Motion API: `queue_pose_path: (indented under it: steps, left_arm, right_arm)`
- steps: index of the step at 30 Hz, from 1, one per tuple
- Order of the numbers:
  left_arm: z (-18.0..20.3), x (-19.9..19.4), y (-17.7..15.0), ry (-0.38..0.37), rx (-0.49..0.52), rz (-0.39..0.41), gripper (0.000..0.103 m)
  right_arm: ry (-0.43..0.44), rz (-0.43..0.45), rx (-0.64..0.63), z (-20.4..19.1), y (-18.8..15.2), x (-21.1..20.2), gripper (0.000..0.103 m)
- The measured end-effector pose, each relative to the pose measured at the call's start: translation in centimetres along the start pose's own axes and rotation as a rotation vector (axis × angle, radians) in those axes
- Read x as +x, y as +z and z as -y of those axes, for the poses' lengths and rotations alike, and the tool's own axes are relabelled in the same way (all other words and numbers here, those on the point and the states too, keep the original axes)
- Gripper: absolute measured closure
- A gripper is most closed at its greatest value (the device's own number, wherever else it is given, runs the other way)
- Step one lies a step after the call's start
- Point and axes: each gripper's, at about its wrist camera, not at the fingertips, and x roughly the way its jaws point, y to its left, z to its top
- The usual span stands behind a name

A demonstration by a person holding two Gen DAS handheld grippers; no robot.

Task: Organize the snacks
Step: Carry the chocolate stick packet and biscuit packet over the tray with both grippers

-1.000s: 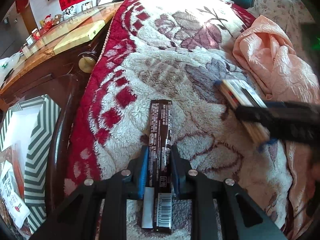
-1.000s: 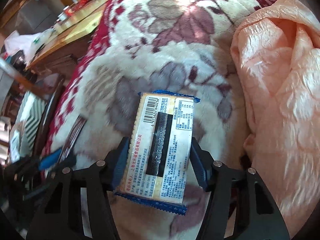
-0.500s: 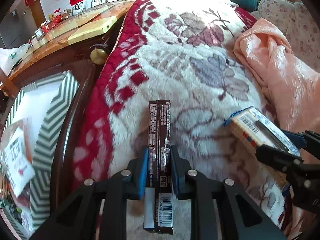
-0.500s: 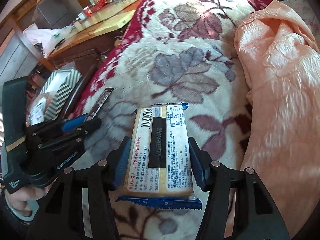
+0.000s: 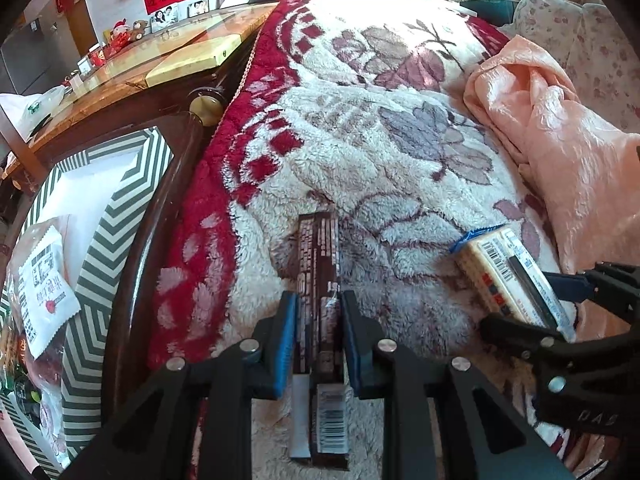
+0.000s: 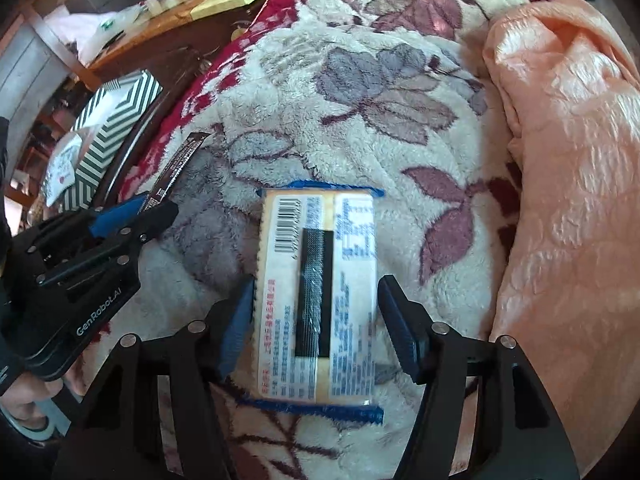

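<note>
My left gripper (image 5: 318,304) is shut on a long dark brown snack bar (image 5: 318,256) and holds it above the floral fleece blanket (image 5: 400,140). The bar also shows in the right wrist view (image 6: 178,162), held by the left gripper (image 6: 150,206). My right gripper (image 6: 316,294) is shut on a yellow cracker pack with blue ends (image 6: 318,288), barcode side up. That pack also shows at the right of the left wrist view (image 5: 508,276).
A green-and-white striped box (image 5: 100,216) holding snack packets (image 5: 44,292) sits left of the dark wooden bed rail (image 5: 160,216). A peach quilt (image 5: 560,148) lies bunched at the right. A wooden table (image 5: 132,72) with small items stands behind the box.
Both grippers have lifted and drawn back with their snacks. The striped box has come further into view at the left. The right gripper now sits close beside the left.
</note>
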Motion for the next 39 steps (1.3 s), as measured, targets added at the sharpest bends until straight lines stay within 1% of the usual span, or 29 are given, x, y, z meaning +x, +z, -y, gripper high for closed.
queue_pose_path:
  steps: [2,3,4,6,8,11,15,25,39]
  left_arm:
    - [0.1,0.1,0.0,0.007,0.008,0.005,0.077]
    - [0.2,0.2,-0.1,0.011,0.016,0.008,0.077]
    - [0.3,0.1,-0.1,0.011,0.019,0.012,0.078]
    - [0.1,-0.1,-0.3,0.002,0.018,0.014,0.08]
    - [0.0,-0.6,-0.4,-0.013,0.021,0.014,0.082]
    - [-0.6,-1.3,-0.8,-0.032,-0.008,0.014,0.082]
    - [-1.3,-2.6,-1.6,-0.02,-0.032,0.036,0.082]
    - [-4.1,-6.2,-1.9,0.025,-0.077,0.117,0.082]
    - [-8.6,-9.1,-2.8,0.076,-0.143,0.175,0.082]
  right_arm:
    - [0.015,-0.001,-0.024,-0.2,0.0,0.6,0.042]
    - [0.017,0.009,-0.034,-0.2,-0.1,0.7,0.047]
    - [0.023,0.023,-0.042,-0.2,-0.4,0.7,0.048]
    - [0.04,0.039,-0.036,0.1,-0.8,0.5,0.048]
    - [0.039,0.048,-0.04,0.0,-1.1,0.0,0.048]
    - [0.052,0.079,-0.041,-0.3,-1.6,-1.3,0.048]
    - [0.068,0.11,-0.042,-0.9,-1.7,-2.5,0.048]
    - [0.071,0.134,-0.092,-4.3,-1.0,-3.8,0.048]
    - [0.09,0.148,-0.187,-10.1,0.2,-4.7,0.048]
